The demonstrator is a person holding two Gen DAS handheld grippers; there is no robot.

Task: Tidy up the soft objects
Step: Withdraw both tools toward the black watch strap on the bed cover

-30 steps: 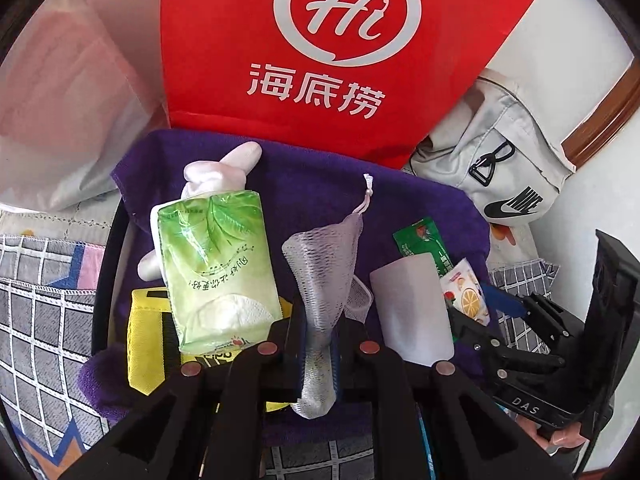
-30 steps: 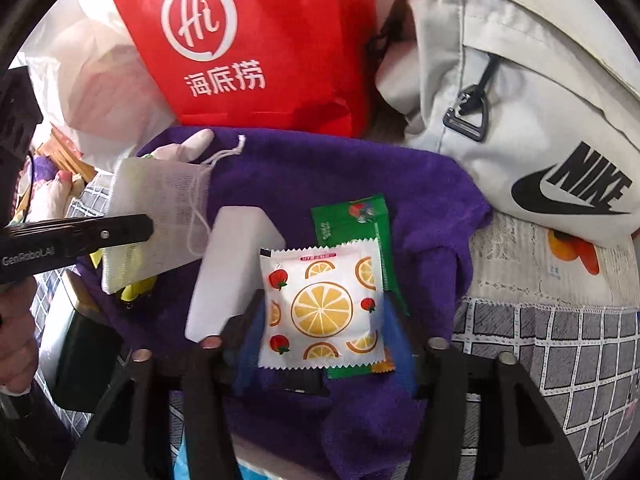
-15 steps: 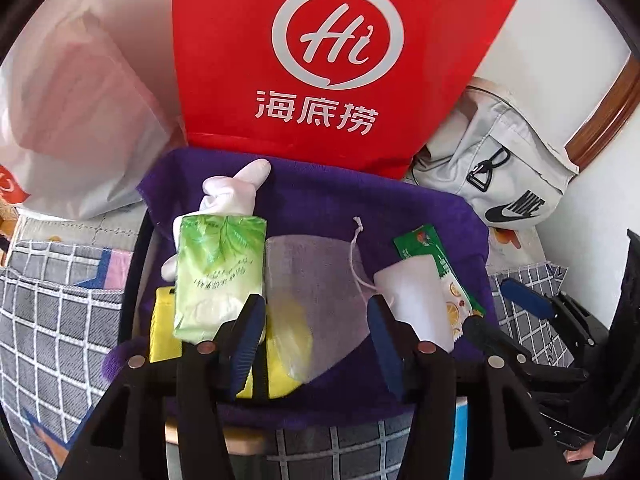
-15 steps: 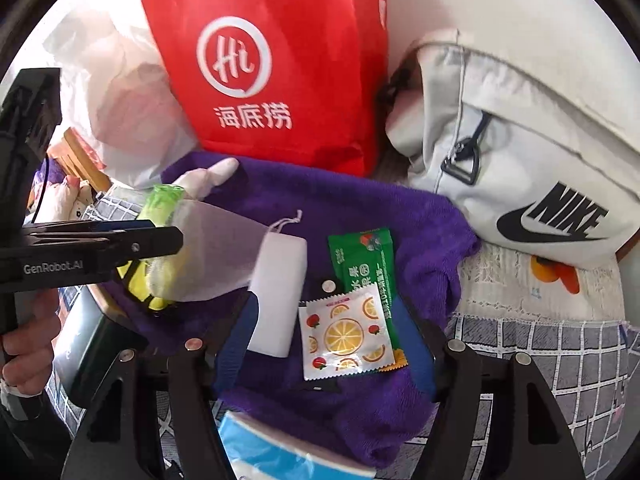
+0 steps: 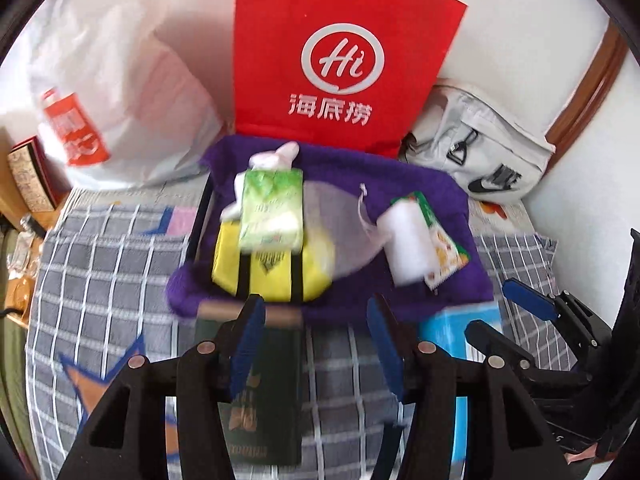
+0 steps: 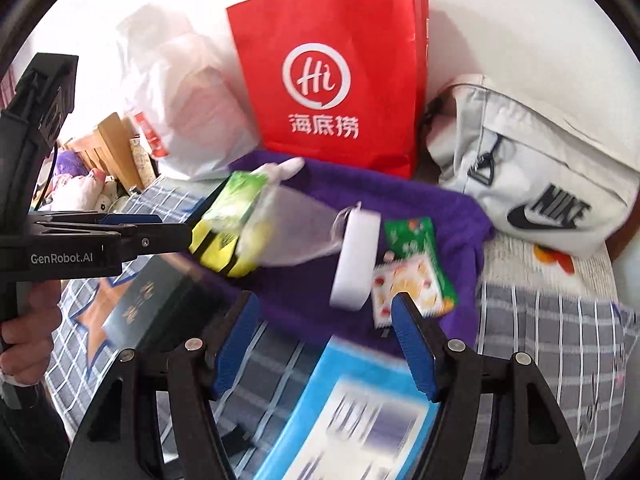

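Far left, a white plastic carrier bag (image 5: 120, 92) with a red print slumps against the wall, above a grey checked cloth (image 5: 100, 264) that covers the surface below. On that cloth the left tool (image 5: 316, 336) hangs with its blue-padded jaws standing partly apart and nothing between them; a dark green booklet (image 5: 264, 412) lies flat under it. Its log line of the last second has levelled, and the frames show the jaws clear of everything. Ahead of it a purple fleece towel (image 5: 400, 176) is spread out and carries the soft things: a white plush toy (image 5: 276, 156) at the back, a green pack of tissues (image 5: 272, 212) lying over a yellow pouch with black straps (image 5: 272, 276), then a sheer white mesh drawstring bag (image 5: 340, 220), a white sponge block (image 5: 408, 240) and, touching it, a sachet printed with orange slices (image 6: 404, 284) that overlaps a green sachet (image 6: 412, 236). A red paper bag with a white "Hi" logo (image 5: 344, 60) stands upright behind the towel. Near the towel's front edge lies a light blue box (image 6: 352, 412), blurred, with the right tool (image 6: 324, 332) above it, jaws wide apart and gripping nothing. At the far right a pale grey Nike sling bag (image 6: 540, 172) leans against the wall.
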